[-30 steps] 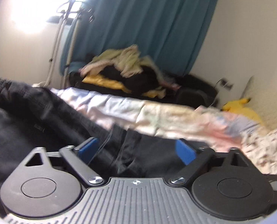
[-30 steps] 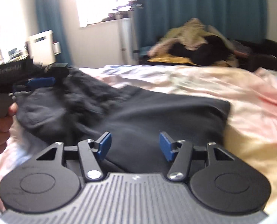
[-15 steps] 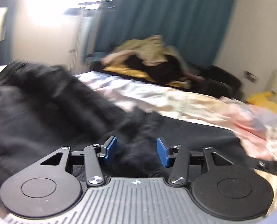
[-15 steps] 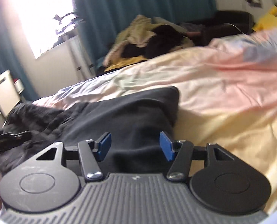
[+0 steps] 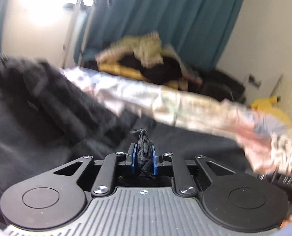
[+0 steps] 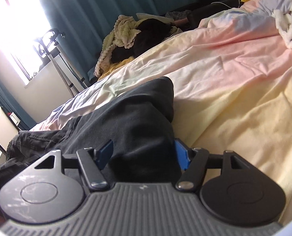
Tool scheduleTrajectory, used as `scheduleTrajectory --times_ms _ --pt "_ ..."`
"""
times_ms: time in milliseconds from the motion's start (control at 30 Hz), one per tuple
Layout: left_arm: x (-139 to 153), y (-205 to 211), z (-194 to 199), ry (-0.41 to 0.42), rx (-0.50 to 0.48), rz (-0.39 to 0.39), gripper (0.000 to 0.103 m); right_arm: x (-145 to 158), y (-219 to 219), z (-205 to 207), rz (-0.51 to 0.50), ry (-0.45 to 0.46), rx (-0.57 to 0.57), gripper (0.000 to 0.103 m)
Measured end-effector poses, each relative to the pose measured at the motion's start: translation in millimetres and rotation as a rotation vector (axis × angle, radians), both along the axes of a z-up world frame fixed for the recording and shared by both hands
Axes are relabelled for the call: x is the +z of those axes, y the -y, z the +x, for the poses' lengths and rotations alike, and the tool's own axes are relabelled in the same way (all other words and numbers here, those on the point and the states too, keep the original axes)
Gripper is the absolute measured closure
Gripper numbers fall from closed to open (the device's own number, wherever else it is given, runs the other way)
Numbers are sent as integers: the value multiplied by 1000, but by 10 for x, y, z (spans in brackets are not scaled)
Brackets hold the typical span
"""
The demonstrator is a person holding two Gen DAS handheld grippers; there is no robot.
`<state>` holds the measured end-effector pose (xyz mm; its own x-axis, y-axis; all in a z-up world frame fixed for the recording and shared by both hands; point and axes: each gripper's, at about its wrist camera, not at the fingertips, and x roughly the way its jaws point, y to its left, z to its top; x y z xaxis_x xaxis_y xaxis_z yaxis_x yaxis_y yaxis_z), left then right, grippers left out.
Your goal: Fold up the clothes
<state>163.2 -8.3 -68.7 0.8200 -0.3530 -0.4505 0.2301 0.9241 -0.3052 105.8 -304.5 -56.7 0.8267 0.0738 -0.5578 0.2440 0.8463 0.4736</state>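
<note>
A black garment lies spread on a pastel bed cover. My left gripper sits low over it. Its jaws are closing, and the blue pads press on a bunched ribbed strip of the black cloth. In the right wrist view the garment's folded end reaches towards the yellow and pink bed cover. My right gripper straddles that end with its jaws opening. The cloth lies between the pads, which stand wide apart. The picture there is tilted.
A heap of pale, yellow and black clothes lies beyond the bed in front of a teal curtain. A metal stand is by the bright window. A white fuzzy blanket is at the far right, a yellow soft toy by the wall.
My left jaws have come together from wide apart onto a fold of the black cloth. The right gripper has rolled, moved over the garment's end, and its jaws have spread a little.
</note>
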Motion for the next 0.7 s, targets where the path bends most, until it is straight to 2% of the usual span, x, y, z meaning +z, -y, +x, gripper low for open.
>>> scheduleTrajectory --times_ms 67,133,300,467,533,700 --pt "103 -54 -62 21 17 -28 85 -9 2 -6 3 1 -5 34" --pt "117 -75 -80 25 24 -19 85 -22 13 -19 21 9 -7 30" --pt "-327 -44 94 -129 45 15 82 -59 2 0 41 -18 3 25" --pt "-263 -39 35 -115 64 -2 74 -115 56 -52 112 -28 -10 19" --pt "-239 -74 3 -105 92 -2 55 -158 66 -57 157 -37 -9 19" --pt "-159 -93 -9 -85 108 1 26 -241 29 1 188 -54 -9 17"
